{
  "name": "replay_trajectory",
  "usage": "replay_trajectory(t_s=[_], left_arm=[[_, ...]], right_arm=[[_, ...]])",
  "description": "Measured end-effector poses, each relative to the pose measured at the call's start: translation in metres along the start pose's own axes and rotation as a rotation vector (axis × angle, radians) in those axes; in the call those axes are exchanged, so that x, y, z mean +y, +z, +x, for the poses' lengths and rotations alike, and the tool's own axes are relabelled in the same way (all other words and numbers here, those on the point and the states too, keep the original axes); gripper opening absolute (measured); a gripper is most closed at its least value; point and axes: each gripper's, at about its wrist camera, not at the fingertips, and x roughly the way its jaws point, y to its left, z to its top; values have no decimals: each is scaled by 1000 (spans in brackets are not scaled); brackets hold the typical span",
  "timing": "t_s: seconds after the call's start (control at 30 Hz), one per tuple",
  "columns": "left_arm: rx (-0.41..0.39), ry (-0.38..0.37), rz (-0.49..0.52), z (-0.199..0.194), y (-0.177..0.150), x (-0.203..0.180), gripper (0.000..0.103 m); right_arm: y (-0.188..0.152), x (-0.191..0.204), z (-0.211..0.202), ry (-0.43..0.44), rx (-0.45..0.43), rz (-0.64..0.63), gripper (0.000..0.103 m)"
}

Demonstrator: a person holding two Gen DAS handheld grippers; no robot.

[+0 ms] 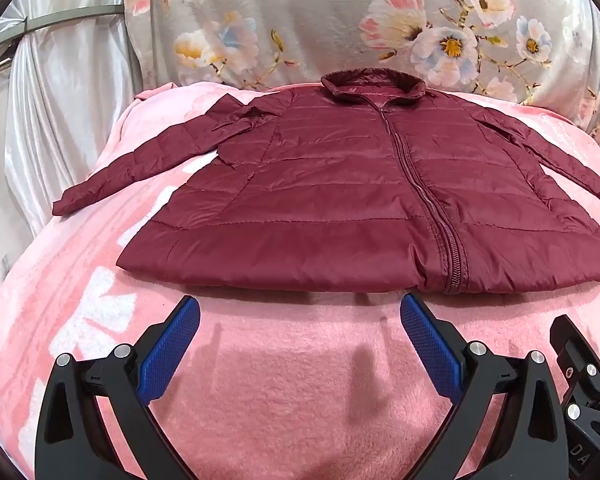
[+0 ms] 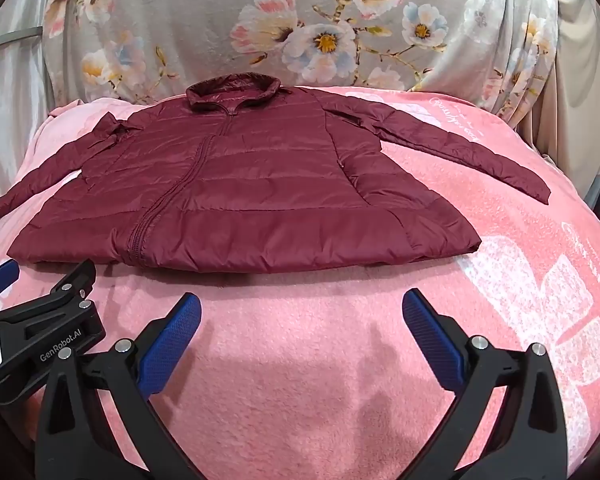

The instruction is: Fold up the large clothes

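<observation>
A dark red quilted jacket (image 1: 340,184) lies flat and zipped on a pink blanket (image 1: 284,380), collar at the far side, both sleeves spread outward. It also shows in the right wrist view (image 2: 244,192). My left gripper (image 1: 300,312) is open and empty, hovering over the blanket just in front of the jacket's hem. My right gripper (image 2: 302,308) is open and empty, also just short of the hem. The left gripper's body (image 2: 40,344) shows at the left of the right wrist view.
The pink blanket (image 2: 340,360) covers the whole surface and has white printed patterns. A grey floral cloth (image 1: 340,20) hangs behind the jacket. A pale satin curtain (image 1: 60,100) hangs at the far left.
</observation>
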Motion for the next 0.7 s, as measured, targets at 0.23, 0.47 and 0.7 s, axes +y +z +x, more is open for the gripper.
replay_trajectory(t_s=[0.23,0.47,0.7], left_arm=[[-1,-3,-2,0,0,0,98],[-2,7,-11,-2,0,0,98],[37,11,-27,-3,1,14,98]], right_arm=[[0,0,-1,2,-4,4,98],[2,-5,-5,5,4,10,98],[-1,-5,-5,-4,9,-11,98]])
